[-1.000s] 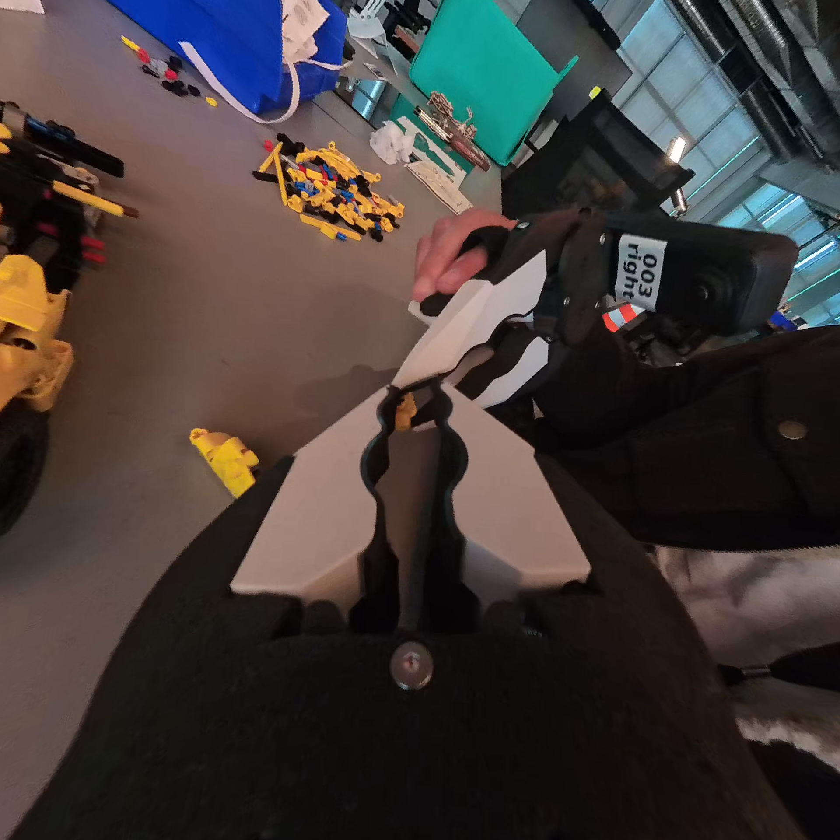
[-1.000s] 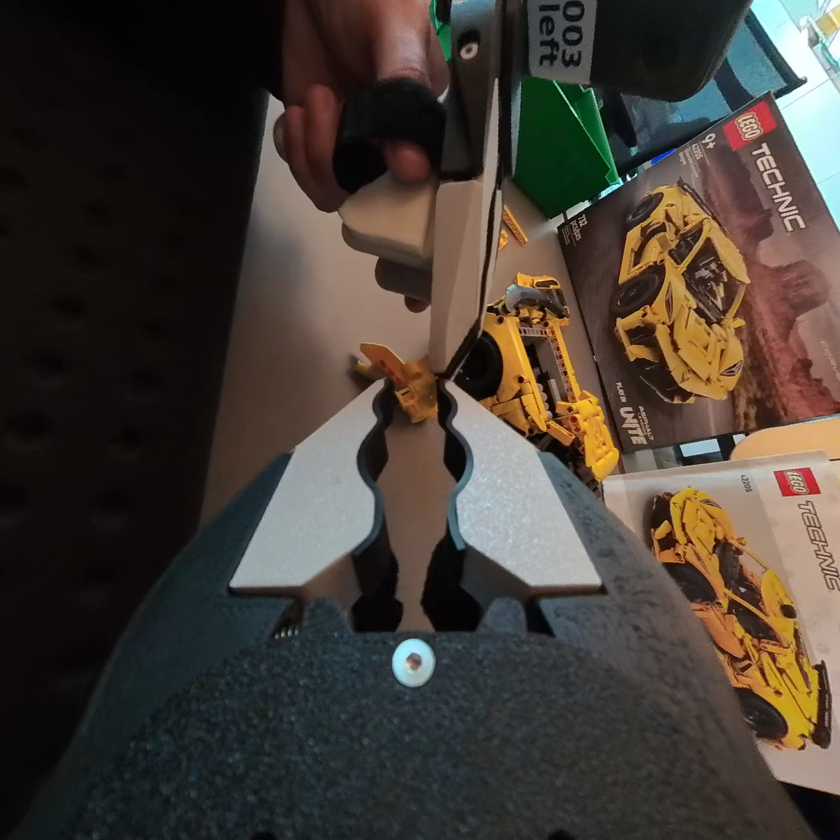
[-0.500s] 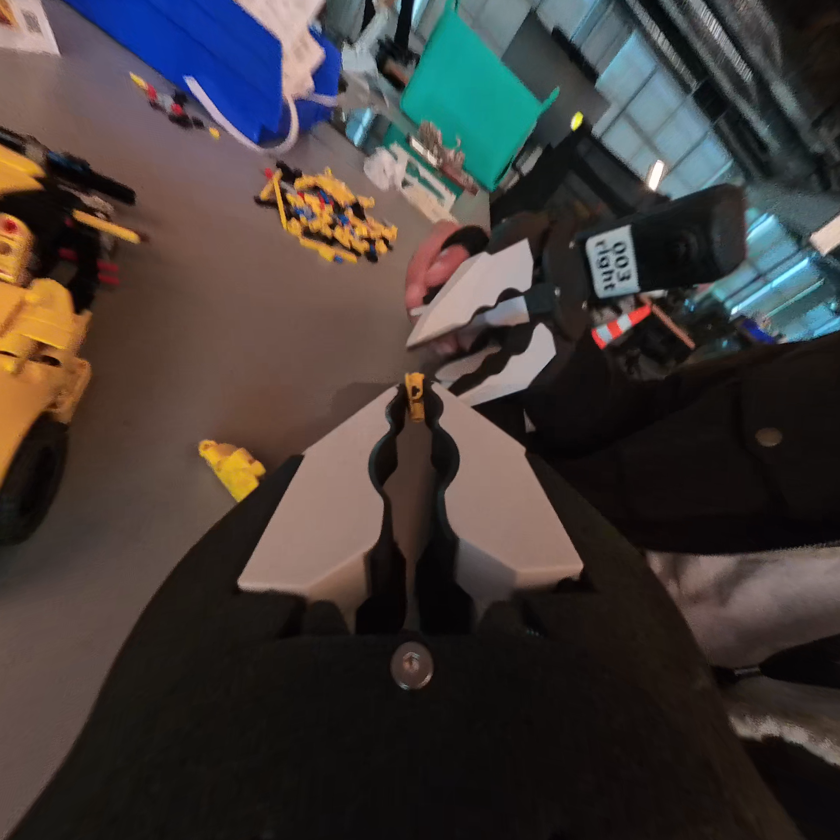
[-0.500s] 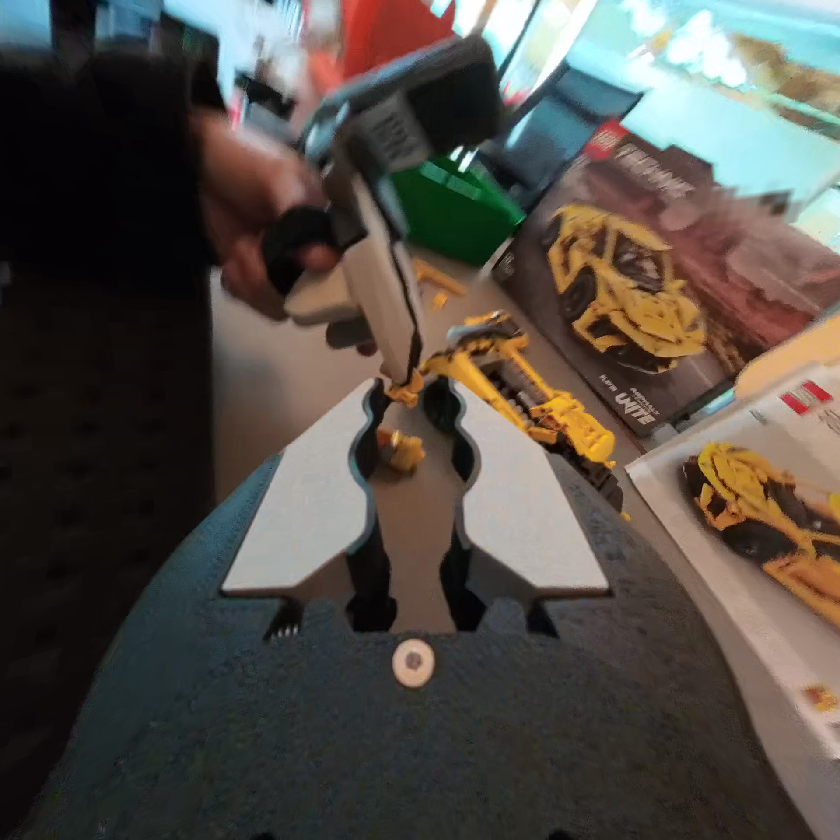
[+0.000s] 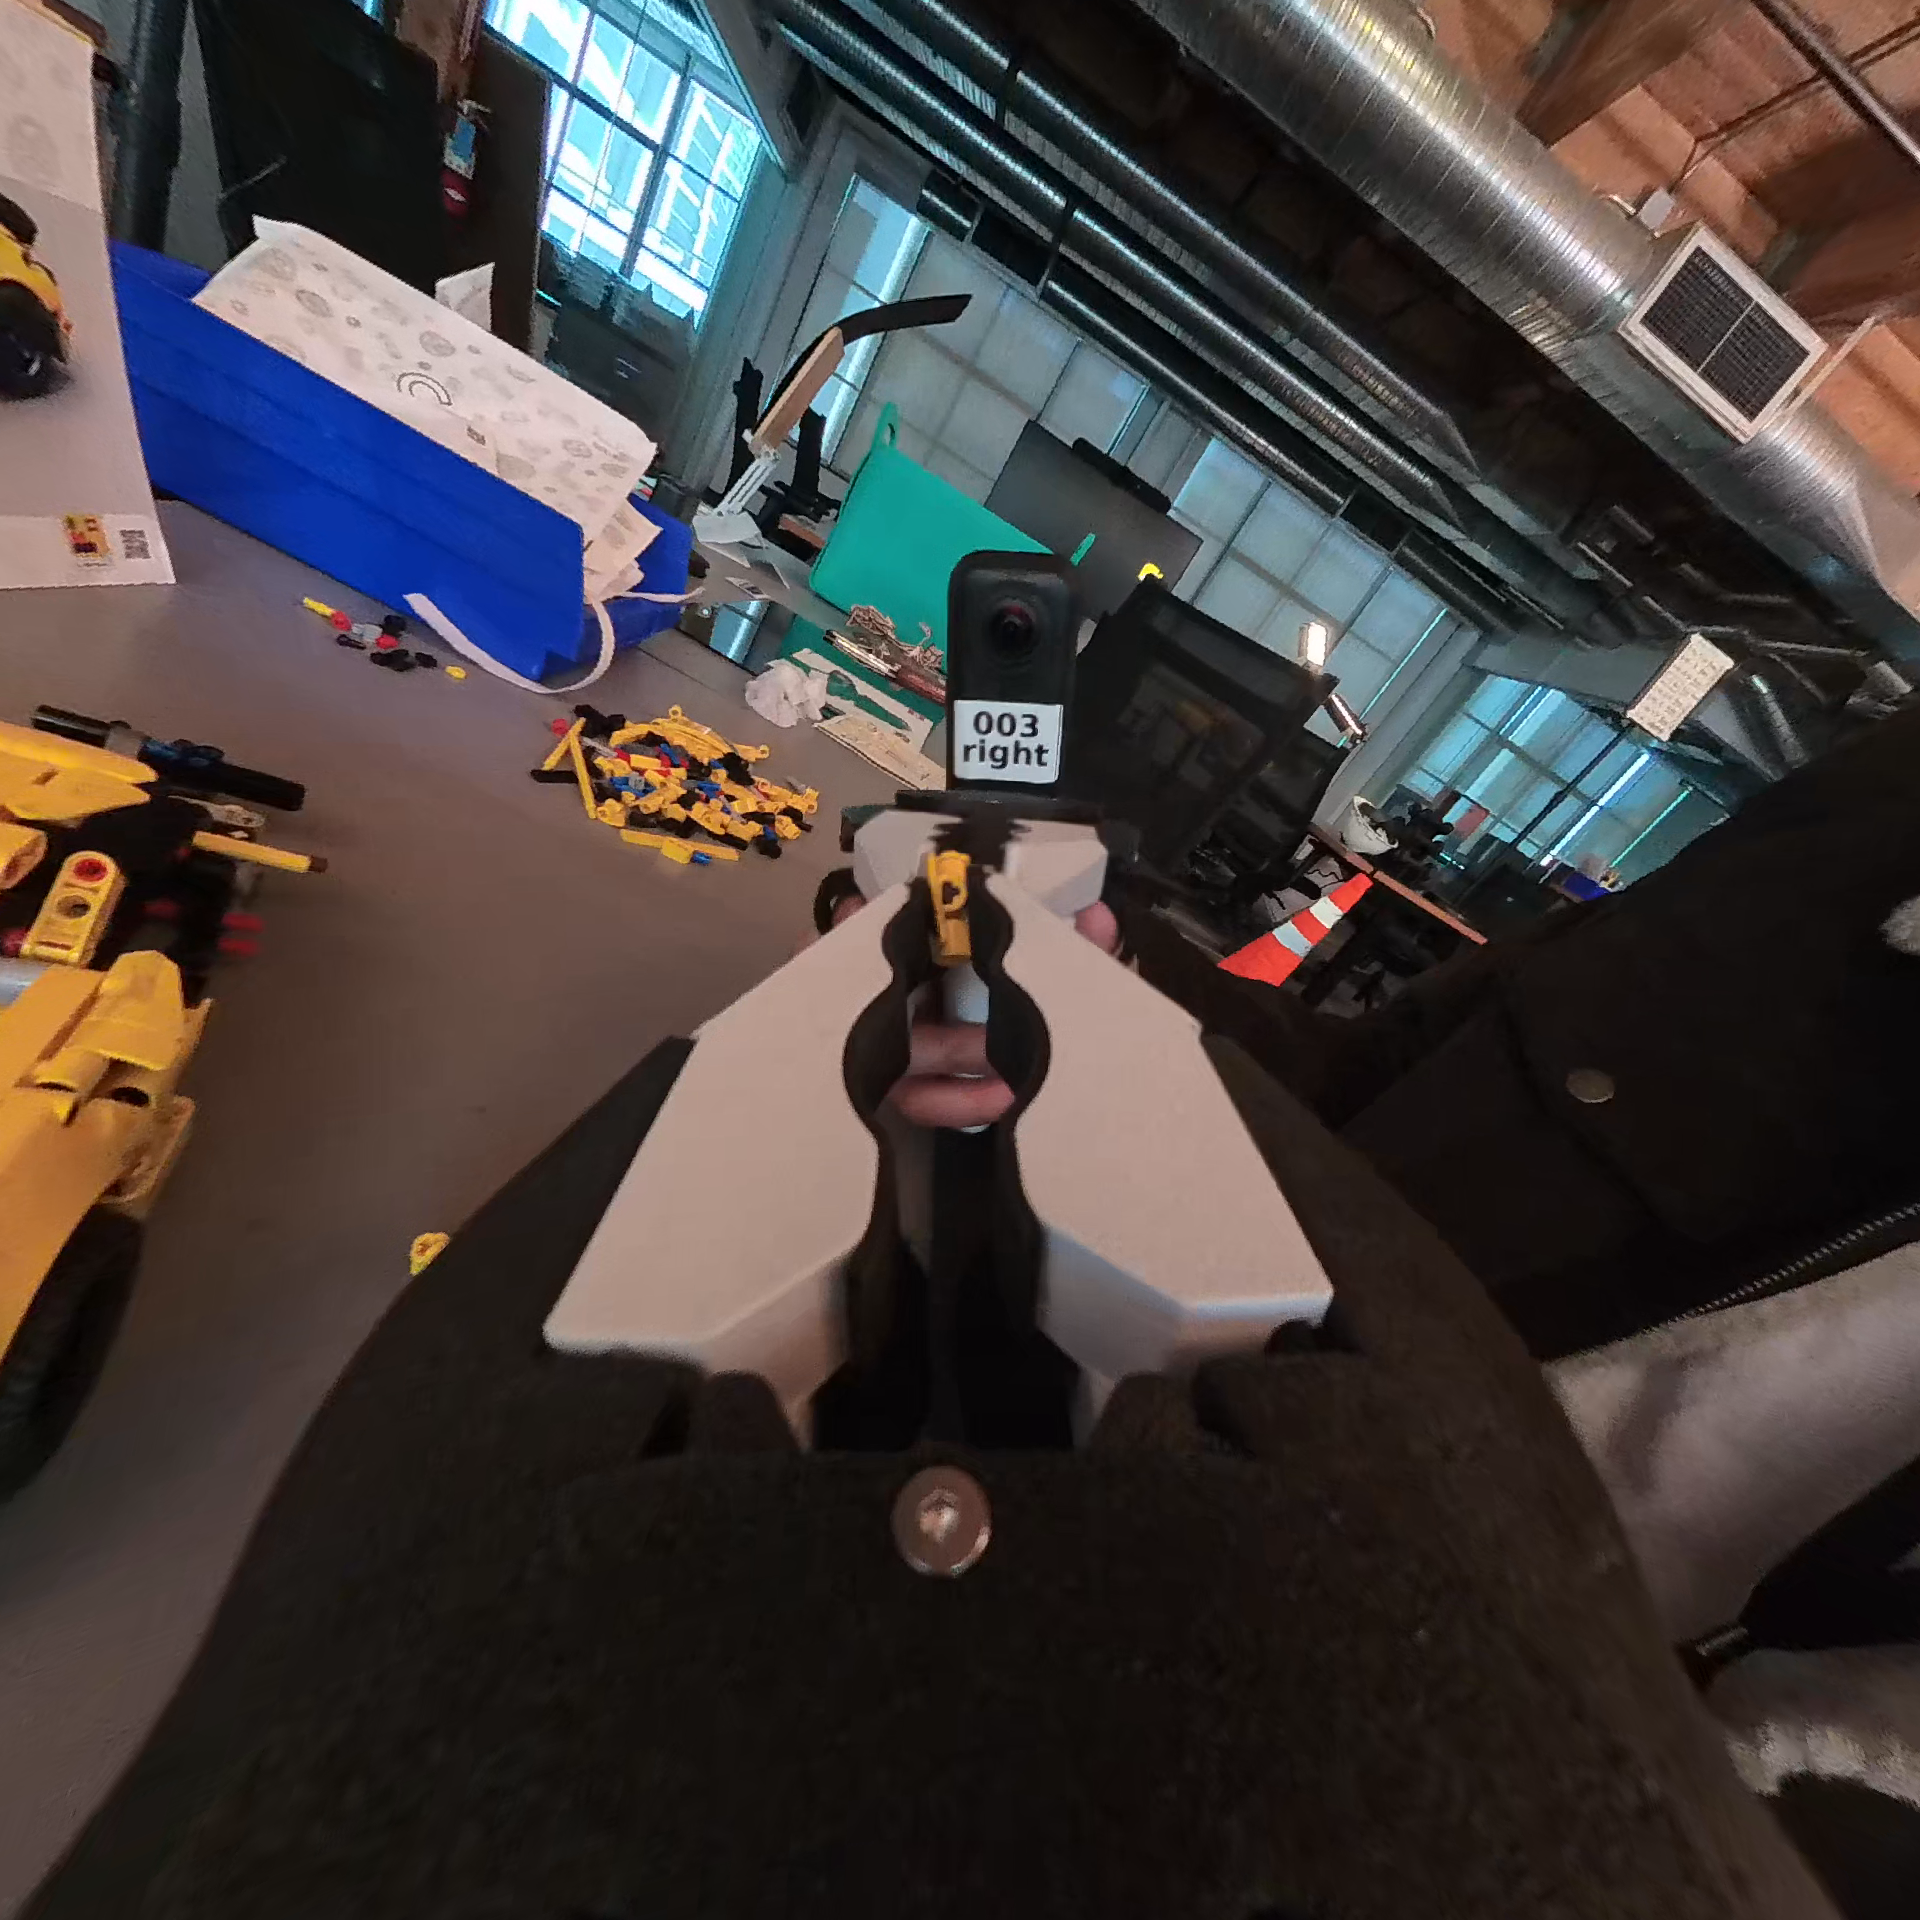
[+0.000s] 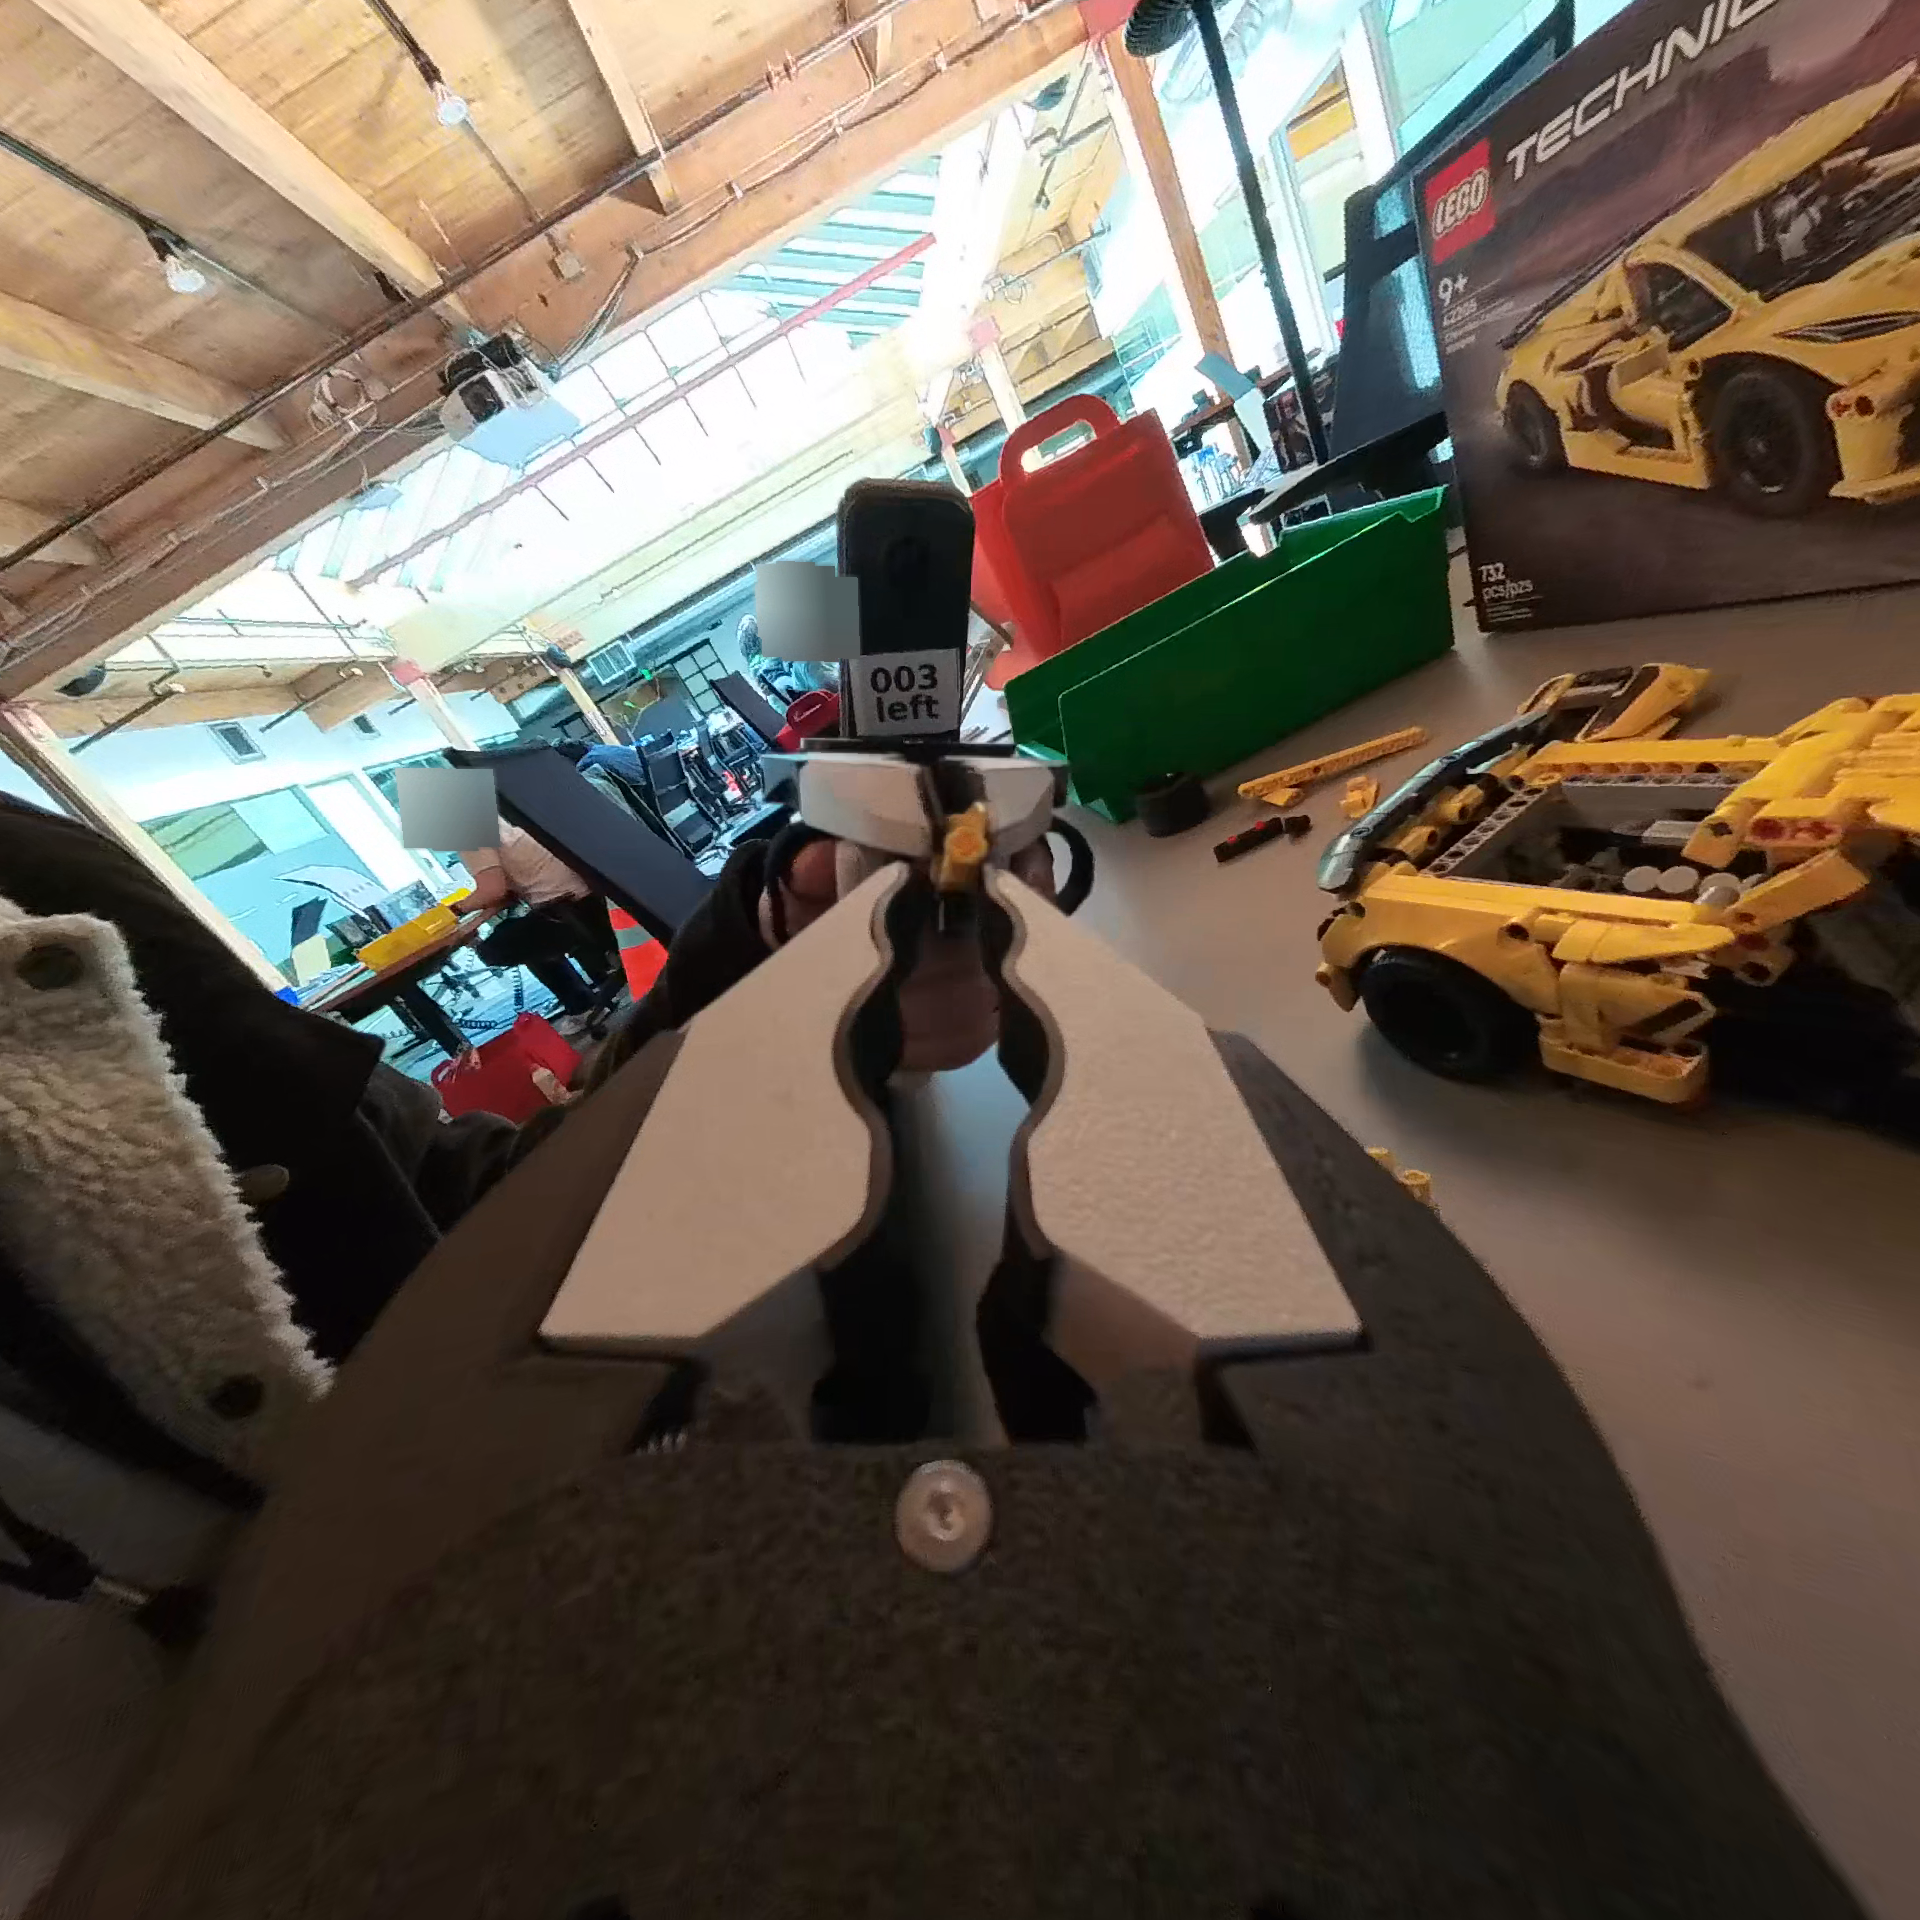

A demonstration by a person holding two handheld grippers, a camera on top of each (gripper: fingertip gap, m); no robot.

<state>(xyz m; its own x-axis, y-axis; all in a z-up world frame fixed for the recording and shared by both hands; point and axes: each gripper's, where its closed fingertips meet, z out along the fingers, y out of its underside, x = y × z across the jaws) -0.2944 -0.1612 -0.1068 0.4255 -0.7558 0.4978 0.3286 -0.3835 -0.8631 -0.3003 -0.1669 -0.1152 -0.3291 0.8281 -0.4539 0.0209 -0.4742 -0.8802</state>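
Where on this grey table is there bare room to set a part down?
Bare: the stretch between the half-built yellow car, the loose brick pile and the left gripper; also the table between that car and the right gripper. Crowded: by the green bin.

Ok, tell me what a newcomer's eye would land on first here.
The grippers meet nose to nose over the grey table: the left gripper pinches a small yellow piece, the right gripper close against it. A partly built yellow toy car sits at right in the right wrist view, a box behind it; a heap of loose pieces lies farther off in the left wrist view.
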